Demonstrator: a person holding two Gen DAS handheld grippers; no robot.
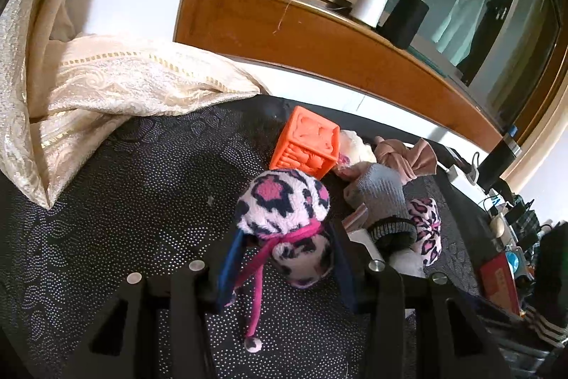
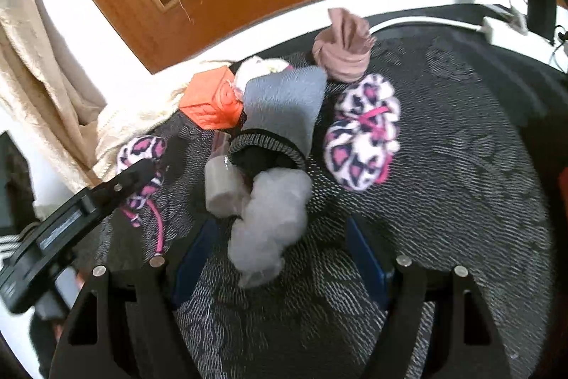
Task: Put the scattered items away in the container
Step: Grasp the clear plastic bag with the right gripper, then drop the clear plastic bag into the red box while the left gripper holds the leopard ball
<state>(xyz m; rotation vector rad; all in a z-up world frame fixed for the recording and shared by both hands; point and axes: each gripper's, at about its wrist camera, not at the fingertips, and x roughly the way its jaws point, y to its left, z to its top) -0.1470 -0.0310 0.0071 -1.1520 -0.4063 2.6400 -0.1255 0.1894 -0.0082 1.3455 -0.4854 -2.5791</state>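
Left gripper (image 1: 285,249): clamped on a leopard-print fleece sock (image 1: 284,205), pink cord and pompom hanging beneath
Right gripper (image 2: 280,237): jaws apart, a clear crumpled plastic wrap (image 2: 269,219) between them (contact cannot be told)
Second leopard-print sock (image 2: 362,130): on the dark patterned cloth (image 2: 461,183), just right of the grey sock (image 2: 284,105)
Orange embossed cube (image 1: 307,141): behind the held sock
Pink knotted fabric (image 2: 342,48): at the far edge
Container: not identifiable

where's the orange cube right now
The orange cube sits on the dark patterned cloth near its far edge, just beyond the leopard-print bundle the left gripper grips, left of the grey sock.
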